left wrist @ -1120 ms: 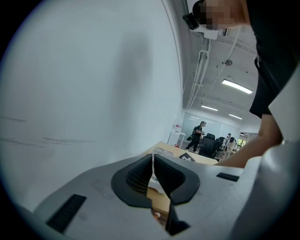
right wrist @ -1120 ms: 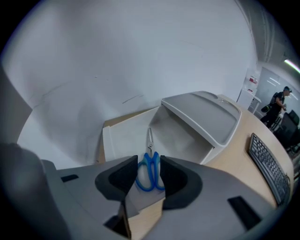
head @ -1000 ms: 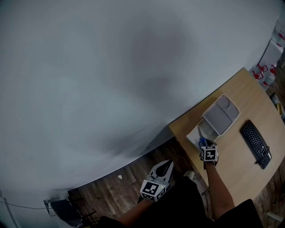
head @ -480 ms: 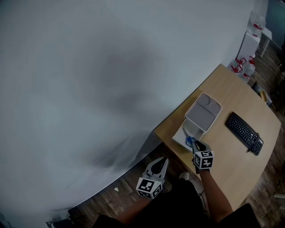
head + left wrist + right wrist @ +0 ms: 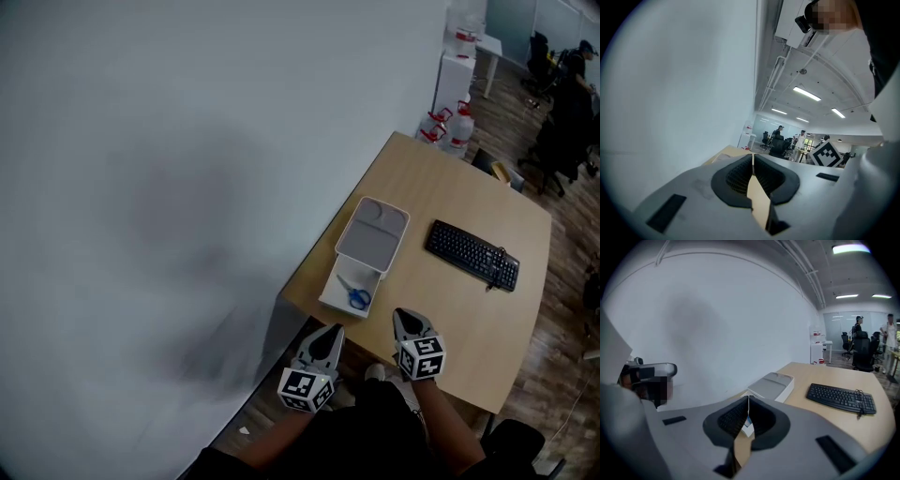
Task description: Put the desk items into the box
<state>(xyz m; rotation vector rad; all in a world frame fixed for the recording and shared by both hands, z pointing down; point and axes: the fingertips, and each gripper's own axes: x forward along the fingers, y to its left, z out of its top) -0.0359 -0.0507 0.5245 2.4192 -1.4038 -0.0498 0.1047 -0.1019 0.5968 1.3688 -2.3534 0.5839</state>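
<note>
A pale wall (image 5: pixel 169 169) runs along the left side of an open office with a wood-plank floor, and a light wooden desk (image 5: pixel 450 309) stands against it. On the desk lies a white box (image 5: pixel 330 298). Its grey lid (image 5: pixel 373 230) sits over the far end, so the near part is open. A pair of blue-handled scissors (image 5: pixel 355 295) lies inside that open part. A black keyboard (image 5: pixel 472 254) lies to the right of the box, well apart from it. Beyond the far end of the desk stand water bottles (image 5: pixel 462 125) beside a white cabinet (image 5: pixel 457 80).

The left tool (image 5: pixel 328 333) hangs just off the desk's near edge, below the box in the head view. Its jaws are pressed together with nothing between them. The right tool (image 5: pixel 405 316) is held over the near edge of the desk, just right of the box's open end. Its jaws have just been closing and now meet, and they are empty. Neither tool touches the box or the scissors.
</note>
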